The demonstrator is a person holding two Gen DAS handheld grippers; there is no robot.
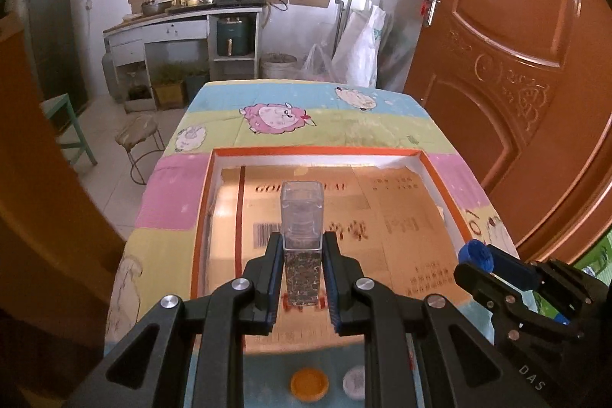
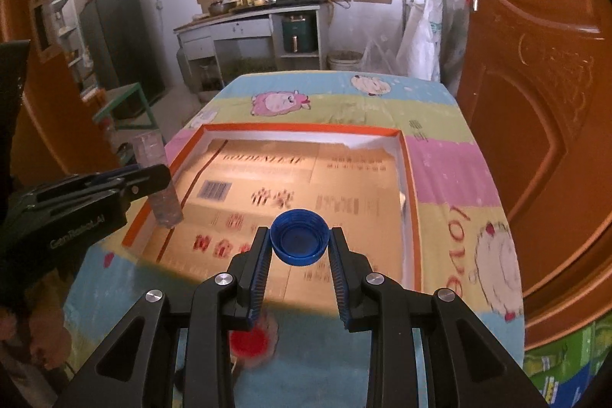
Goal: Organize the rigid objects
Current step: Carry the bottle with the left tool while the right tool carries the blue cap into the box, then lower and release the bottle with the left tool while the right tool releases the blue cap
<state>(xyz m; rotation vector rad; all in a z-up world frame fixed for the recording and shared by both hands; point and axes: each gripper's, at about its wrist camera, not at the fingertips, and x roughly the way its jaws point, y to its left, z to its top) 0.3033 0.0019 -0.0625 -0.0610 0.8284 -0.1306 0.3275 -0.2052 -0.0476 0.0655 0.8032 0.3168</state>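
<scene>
Nearest the left wrist camera, an orange cap (image 1: 309, 385) and a pale round lid (image 1: 355, 384) lie loose on the blue stripe of the cloth-covered bench (image 1: 172, 194), under the left tongs (image 1: 301, 278). In the right wrist view a red cap (image 2: 249, 342), blurred, lies on the same near strip below the right tongs (image 2: 299, 247). These three are not yet sorted, so I judge the task to be early or midway: both hands are loaded, and nothing at all rests inside the box so far as either view shows

The left tongs pinch a clear square spice bottle (image 1: 301, 236) by its lower half, the pads pressed on two opposite sides. Its long axis runs away from the camera along the fingers, the clear cap end pointing far and the dark filled base toward the wrist; from the right wrist view the bottle (image 2: 158, 178) stands nearly upright, tilted slightly, above the box's left rim

The right tongs pinch a blue bottle cap (image 2: 299, 243) across its width, the hollow side facing the camera. It has no long axis to speak of; its flat disc tilts up toward the lens. It hangs over the near part of the box

Beyond lies the shallow orange-rimmed box (image 1: 317, 151), its printed cardboard floor bare. Both items appear poised to go in, and the three loose caps would follow
</scene>
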